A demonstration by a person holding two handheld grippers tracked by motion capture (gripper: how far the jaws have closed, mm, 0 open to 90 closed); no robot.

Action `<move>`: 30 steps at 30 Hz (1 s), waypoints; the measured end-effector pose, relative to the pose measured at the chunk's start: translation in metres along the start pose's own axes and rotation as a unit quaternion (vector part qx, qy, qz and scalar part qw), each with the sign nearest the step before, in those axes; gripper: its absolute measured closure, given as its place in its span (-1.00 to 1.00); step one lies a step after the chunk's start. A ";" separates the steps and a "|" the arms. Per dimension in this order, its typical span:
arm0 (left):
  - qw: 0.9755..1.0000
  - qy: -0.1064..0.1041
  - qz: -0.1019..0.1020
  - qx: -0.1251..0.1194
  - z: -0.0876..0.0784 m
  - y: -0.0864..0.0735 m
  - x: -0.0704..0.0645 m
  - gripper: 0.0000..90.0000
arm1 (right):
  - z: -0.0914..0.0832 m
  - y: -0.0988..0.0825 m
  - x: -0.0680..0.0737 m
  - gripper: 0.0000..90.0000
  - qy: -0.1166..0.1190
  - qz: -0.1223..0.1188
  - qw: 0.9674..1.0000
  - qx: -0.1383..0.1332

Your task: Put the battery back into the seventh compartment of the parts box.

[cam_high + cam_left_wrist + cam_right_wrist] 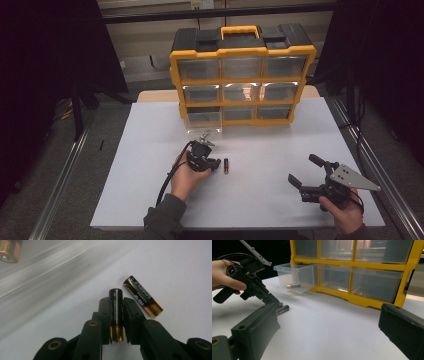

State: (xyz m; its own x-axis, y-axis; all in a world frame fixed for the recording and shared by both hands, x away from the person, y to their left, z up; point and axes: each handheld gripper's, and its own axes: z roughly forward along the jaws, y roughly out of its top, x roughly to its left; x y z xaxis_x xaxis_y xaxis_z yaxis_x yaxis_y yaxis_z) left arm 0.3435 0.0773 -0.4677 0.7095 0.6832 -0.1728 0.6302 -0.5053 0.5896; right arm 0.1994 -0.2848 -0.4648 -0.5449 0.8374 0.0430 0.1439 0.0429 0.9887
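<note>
High view: left gripper point(214, 163) sits mid-table, tipped down, jaws clamped on a battery, with a second battery point(226, 166) lying just at its 3 o'clock on the white table point(150, 150). The yellow drawer cabinet point(242, 75) stands at 12 o'clock, its bottom-left drawer point(204, 121) pulled out. Right gripper point(306, 176) rests near the table's 4 o'clock edge, jaws spread, nothing in them. Left gripper view: held battery point(116, 312) is pinched lengthwise between both pads, gold end toward the camera; loose battery point(143, 299) lies just beside it at 2 o'clock, apart from it; one more battery point(10, 250) already lies in the clear drawer at 10 o'clock. Right gripper view: wide-open jaws frame the scene, left hand point(224, 275) at 10 o'clock angles its gripper down onto the batteries. Progress looks partial: one battery stowed, one grasped but not lifted, one left.
</note>
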 end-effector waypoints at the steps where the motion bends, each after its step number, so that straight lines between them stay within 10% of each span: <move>1: 1.000 -0.006 -0.002 -0.001 -0.002 0.001 0.000 0.72 | 0.000 0.000 0.000 -0.95 0.000 -0.001 1.000 0.000; 12: 0.999 -0.037 -0.013 -0.022 -0.035 0.020 0.010 0.72 | 0.000 0.000 -0.002 -0.96 0.001 0.003 1.000 0.001; 30: 0.999 -0.030 0.001 -0.027 -0.077 0.068 0.018 0.72 | 0.000 0.000 -0.001 -0.96 -0.001 0.010 1.000 0.000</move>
State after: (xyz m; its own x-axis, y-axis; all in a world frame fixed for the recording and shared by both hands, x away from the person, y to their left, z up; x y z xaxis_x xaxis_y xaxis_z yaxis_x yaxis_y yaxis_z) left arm 0.3743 0.0961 -0.3700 0.7288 0.6491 -0.2179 0.6126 -0.4759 0.6311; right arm 0.1999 -0.2856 -0.4652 -0.5409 0.8387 0.0625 0.1548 0.0262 0.9876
